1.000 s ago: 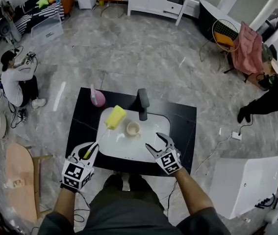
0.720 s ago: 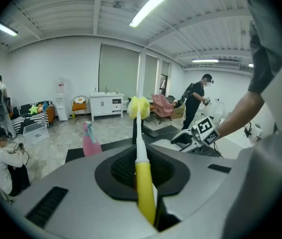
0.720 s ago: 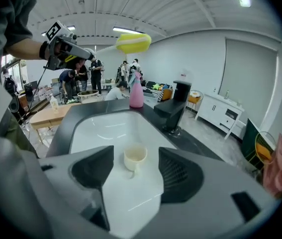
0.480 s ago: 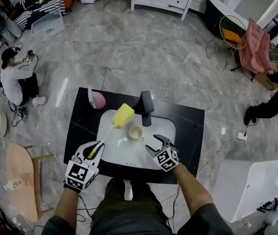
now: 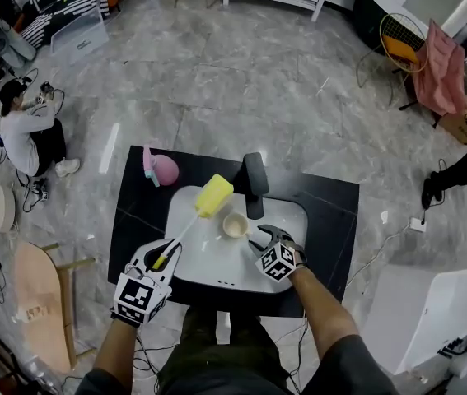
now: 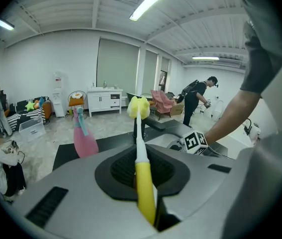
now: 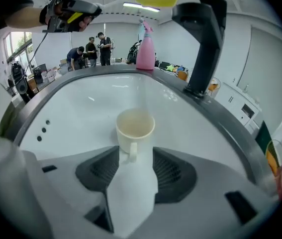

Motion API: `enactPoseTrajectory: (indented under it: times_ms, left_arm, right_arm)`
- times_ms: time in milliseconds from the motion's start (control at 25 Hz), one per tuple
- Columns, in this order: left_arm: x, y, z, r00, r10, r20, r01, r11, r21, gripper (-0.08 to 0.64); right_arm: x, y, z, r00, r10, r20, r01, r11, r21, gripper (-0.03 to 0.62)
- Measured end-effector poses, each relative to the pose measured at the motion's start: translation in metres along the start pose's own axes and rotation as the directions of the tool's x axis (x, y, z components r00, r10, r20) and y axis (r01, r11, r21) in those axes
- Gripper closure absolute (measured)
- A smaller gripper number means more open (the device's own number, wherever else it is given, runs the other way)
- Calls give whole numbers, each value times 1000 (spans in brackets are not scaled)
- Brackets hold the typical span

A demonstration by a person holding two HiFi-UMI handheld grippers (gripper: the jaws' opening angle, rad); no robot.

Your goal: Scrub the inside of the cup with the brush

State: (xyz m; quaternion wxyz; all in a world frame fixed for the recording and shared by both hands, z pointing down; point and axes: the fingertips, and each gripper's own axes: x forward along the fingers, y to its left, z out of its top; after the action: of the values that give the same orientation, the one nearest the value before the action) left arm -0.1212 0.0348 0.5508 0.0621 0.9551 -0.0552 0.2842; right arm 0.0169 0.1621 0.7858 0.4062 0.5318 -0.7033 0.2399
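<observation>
A cream cup (image 5: 235, 225) stands upright in the white sink (image 5: 217, 262); in the right gripper view the cup (image 7: 135, 126) turns its handle toward me. My right gripper (image 5: 261, 239) hangs just right of it. Its jaws have just been closing and still stand open (image 7: 133, 154), with the cup's handle in the gap between the fingertips and not pressed. My left gripper (image 5: 161, 253) is shut on the yellow handle of the brush (image 6: 144, 193). The brush's yellow sponge head (image 5: 214, 196) hovers above the sink's far left part, left of the cup.
A black faucet (image 5: 254, 183) rises at the sink's far rim, right behind the cup. A pink spray bottle (image 5: 161, 169) stands on the black table (image 5: 134, 212) at the far left. A person (image 5: 27, 134) sits on the floor to the left.
My right gripper has dropped toward the sink and come close beside the cup, its jaws narrower. The left gripper has sunk a little with the brush still in it.
</observation>
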Motion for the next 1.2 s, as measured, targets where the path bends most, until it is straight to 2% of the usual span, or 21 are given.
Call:
enactPoseTrajectory:
  times_ms: [160,440,640,720,1000,1200]
  left_arm:
    - [10,4,0,1000,-3,-13,3,1000,10,528]
    - [18,12,-5,1000,1,-28,0,1000,23,528]
    - [19,12,-11,999,-4,-44,6,999,41,528]
    - [18,12,-13,999,-6,-50,8,999,41,528]
    - [15,14,-19,998,2,-64,1,999,41,528]
    - [11,14,-21,998,8,-67,-5,999,39,528]
  right_arm:
    - [16,-3,-7,1000,5,-29,-5,1000,-17,407]
    - [42,2,-15,998,30,-47,-33,998,-57,423]
    - [49,2,-14,999,24,-25,-26,996,-82,483]
    - [49,3,-12,1000,12,-7,-13,996,-84,534]
    - [40,3,0,997,14,71,-11,999,-49,538]
    - [24,4,20,988,17,156,-24,999,45,541]
